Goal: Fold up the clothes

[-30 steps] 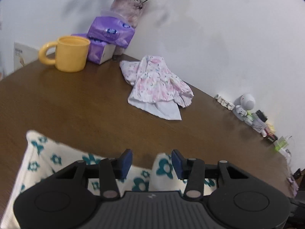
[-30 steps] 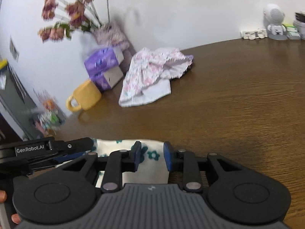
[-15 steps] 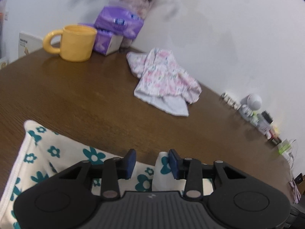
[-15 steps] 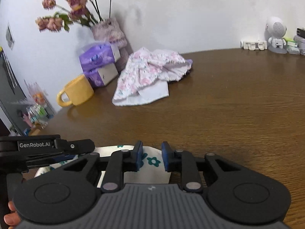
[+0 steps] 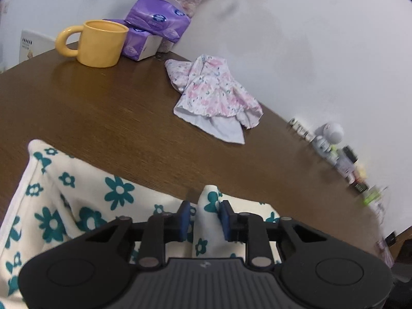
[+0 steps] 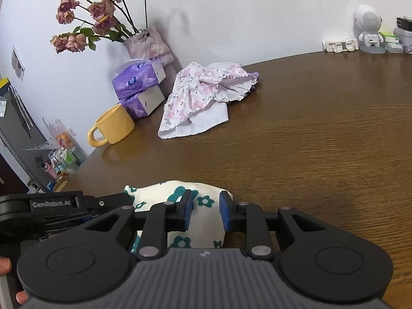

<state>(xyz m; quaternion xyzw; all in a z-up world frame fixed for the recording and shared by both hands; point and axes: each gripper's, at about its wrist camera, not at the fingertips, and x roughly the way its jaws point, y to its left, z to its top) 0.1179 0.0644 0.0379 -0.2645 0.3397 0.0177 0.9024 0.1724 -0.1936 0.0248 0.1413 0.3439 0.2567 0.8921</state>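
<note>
A cream cloth with teal flowers [image 5: 77,195] lies at the near edge of the brown table [image 5: 103,108]. A raised fold of it stands between the blue pads of my left gripper [image 5: 204,216], whose jaws are closing onto it. My right gripper [image 6: 206,211] is shut on the same cloth [image 6: 203,200] at its right end, and the cloth's edge wraps past the right pad. The left gripper's black body shows at the lower left of the right wrist view. A crumpled pink floral garment [image 5: 213,95] [image 6: 195,97] lies farther back near the wall.
A yellow mug [image 5: 100,43] [image 6: 116,126], purple tissue packs [image 5: 157,23] [image 6: 139,79] and a vase of dried roses [image 6: 146,46] stand at the back left. A small white figure [image 6: 368,31] and boxes line the far right edge. A person's fingertips [image 6: 5,265] show at the lower left.
The left jaws have narrowed around a fold of the teal-flowered cloth, which now stands up between the pads. The right gripper keeps its hold on the cloth.
</note>
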